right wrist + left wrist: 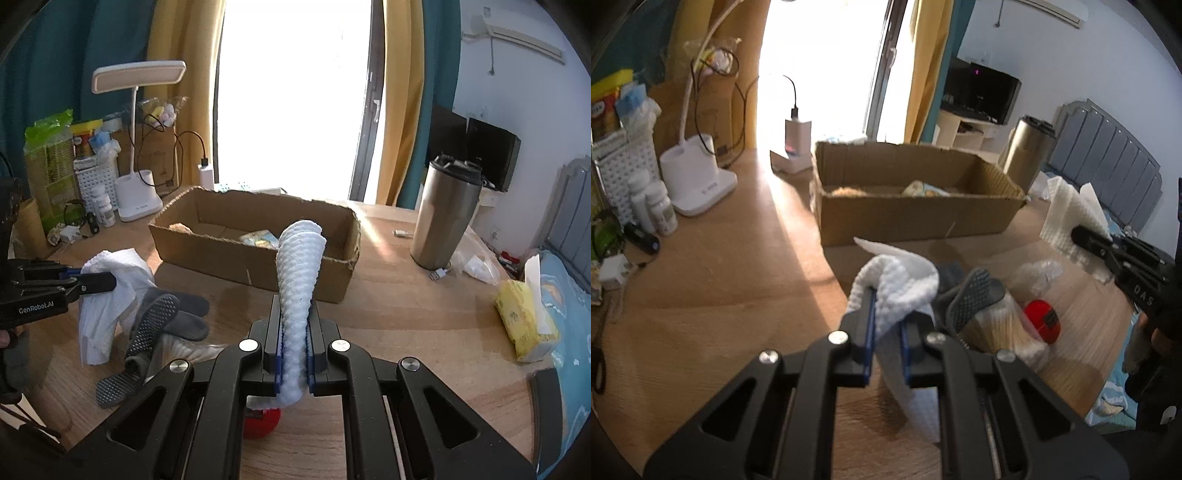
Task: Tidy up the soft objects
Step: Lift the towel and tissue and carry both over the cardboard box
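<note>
My left gripper (886, 310) is shut on a white textured cloth (901, 288) and holds it above the wooden table (720, 288); it also shows in the right wrist view (107, 282) with its cloth (110, 280) hanging down. My right gripper (294, 314) is shut on a second white cloth (299, 266), which stands up between the fingers; it shows in the left wrist view (1078, 232) with that cloth (1067, 210). An open cardboard box (908, 218) (258, 266) stands ahead, holding a few small items. Grey slippers (166, 321) (971, 299) lie on the table.
A red round object (1043, 319) and cotton swabs (1001, 325) lie by the slippers. A steel tumbler (447, 214), a yellow tissue pack (528, 317), a white desk lamp (140, 192), bottles (653, 206) and clutter line the table edges. A bed (569, 295) is on the right.
</note>
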